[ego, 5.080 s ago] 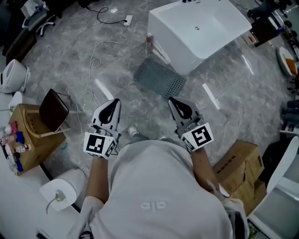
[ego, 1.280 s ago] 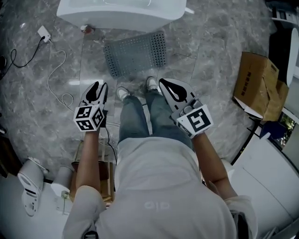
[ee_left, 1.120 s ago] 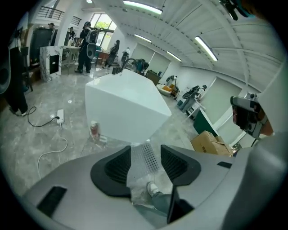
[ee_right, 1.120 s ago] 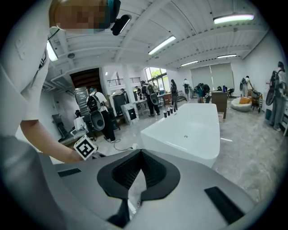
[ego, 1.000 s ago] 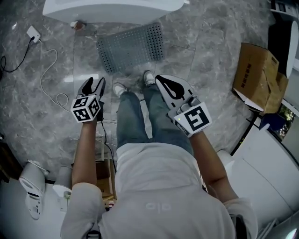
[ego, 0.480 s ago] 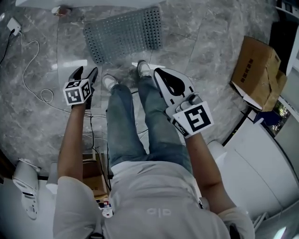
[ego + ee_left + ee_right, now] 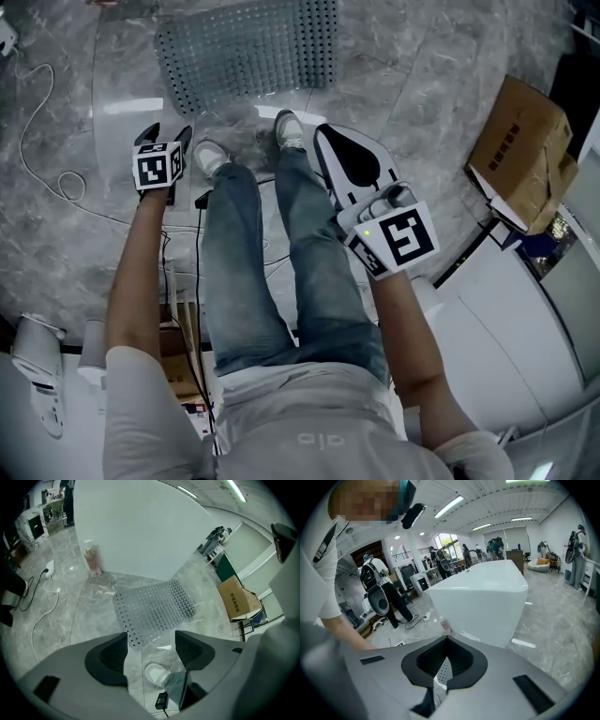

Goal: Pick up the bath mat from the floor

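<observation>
Subject: bath mat, grey, pierced all over with small holes, lying flat on the marble floor; it sits at 12 o'clock from the person's shoes, with its far edge near the foot of the white bathtub; not yet touched by either tool.

Left gripper: fingers released and have just been opening; nothing between them but floor and a shoe toe; in the left gripper view the mat's near corner lies just beyond the gap, at about 11 o'clock. Right gripper: fingers clenched tip to tip on nothing; it hangs above the right leg, with the mat at about 11 o'clock from it in the head view.

Handling, as judged: the mat looks like rubber or soft plastic, so light and limp rather than stiff; it should fold and droop when lifted from one point. Lying flush on a polished floor, it offers only a thin edge, and the underside, which is not visible, may cling. Not fragile.

Recommended hold: the near long edge, at or close to its two corners, one gripper to each; work a finger under the lip and peel upward, not straight up from the middle; the right fingers must first be opened.
</observation>
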`<move>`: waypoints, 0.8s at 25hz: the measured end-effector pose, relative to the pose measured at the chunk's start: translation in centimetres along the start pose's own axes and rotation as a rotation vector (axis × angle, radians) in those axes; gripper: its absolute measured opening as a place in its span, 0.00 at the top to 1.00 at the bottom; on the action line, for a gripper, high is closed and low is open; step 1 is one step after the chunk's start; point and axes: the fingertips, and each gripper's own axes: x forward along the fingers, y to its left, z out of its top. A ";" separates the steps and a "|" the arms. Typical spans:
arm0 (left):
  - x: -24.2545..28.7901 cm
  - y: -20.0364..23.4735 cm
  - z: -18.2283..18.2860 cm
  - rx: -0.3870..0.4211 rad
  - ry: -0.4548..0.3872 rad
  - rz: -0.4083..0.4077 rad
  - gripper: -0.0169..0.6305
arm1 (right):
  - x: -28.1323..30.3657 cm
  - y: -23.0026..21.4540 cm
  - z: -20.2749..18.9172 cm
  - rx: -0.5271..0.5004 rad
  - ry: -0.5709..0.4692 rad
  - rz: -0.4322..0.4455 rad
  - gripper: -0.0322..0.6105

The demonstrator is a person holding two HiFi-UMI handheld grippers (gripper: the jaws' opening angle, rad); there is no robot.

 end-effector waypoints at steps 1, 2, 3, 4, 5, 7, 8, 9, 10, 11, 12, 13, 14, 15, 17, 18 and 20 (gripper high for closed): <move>1.0 0.4 -0.5 0.001 0.004 0.004 0.48 | 0.5 -0.2 -0.6 0.004 0.002 0.000 0.91; 1.9 0.8 -1.1 0.005 0.008 0.009 0.48 | 1.0 -0.4 -1.3 0.007 0.006 0.001 0.91; 3.0 1.2 -1.6 0.007 0.013 0.015 0.48 | 1.6 -0.5 -2.0 0.009 0.012 0.003 0.91; 4.0 1.8 -2.2 0.005 0.020 0.020 0.48 | 2.2 -0.8 -2.7 0.010 0.018 0.004 0.91; 5.1 2.3 -2.7 -0.002 0.027 0.023 0.48 | 2.8 -1.1 -3.5 0.011 0.025 0.004 0.91; 7.2 3.5 -3.3 -0.020 0.032 0.030 0.48 | 4.0 -1.7 -5.0 0.022 0.035 0.003 0.91; 8.2 4.0 -3.5 -0.029 0.030 0.036 0.48 | 4.6 -2.0 -5.8 0.030 0.039 0.004 0.91; 9.1 4.5 -3.7 -0.037 0.026 0.042 0.48 | 5.1 -2.3 -6.6 0.039 0.043 0.006 0.91; 10.0 4.9 -3.9 -0.047 0.021 0.046 0.48 | 5.7 -2.6 -7.4 0.046 0.049 0.007 0.91; 11.0 5.3 -4.1 -0.058 0.017 0.048 0.48 | 6.1 -2.9 -8.3 0.050 0.057 0.007 0.91; 11.9 5.6 -4.4 -0.067 0.015 0.050 0.48 | 6.6 -3.2 -9.2 0.052 0.065 0.006 0.91; 12.9 5.9 -4.7 -0.073 0.016 0.050 0.48 | 7.1 -3.4 -10.1 0.057 0.073 0.004 0.91; 13.8 6.2 -4.9 -0.075 0.019 0.050 0.48 | 7.5 -3.7 -10.9 0.066 0.078 0.000 0.91; 14.7 6.4 -5.2 -0.077 0.022 0.050 0.48 | 7.8 -3.9 -11.7 0.080 0.081 -0.004 0.91; 16.1 6.8 -5.4 -0.086 0.022 0.052 0.48 | 8.4 -4.3 -13.1 0.105 0.081 -0.007 0.91; 16.8 7.0 -5.5 -0.090 0.018 0.053 0.48 | 8.7 -4.6 -13.8 0.111 0.081 -0.009 0.91; 18.1 7.3 -5.9 -0.087 0.015 0.057 0.48 | 9.4 -5.0 -15.0 0.118 0.083 -0.013 0.91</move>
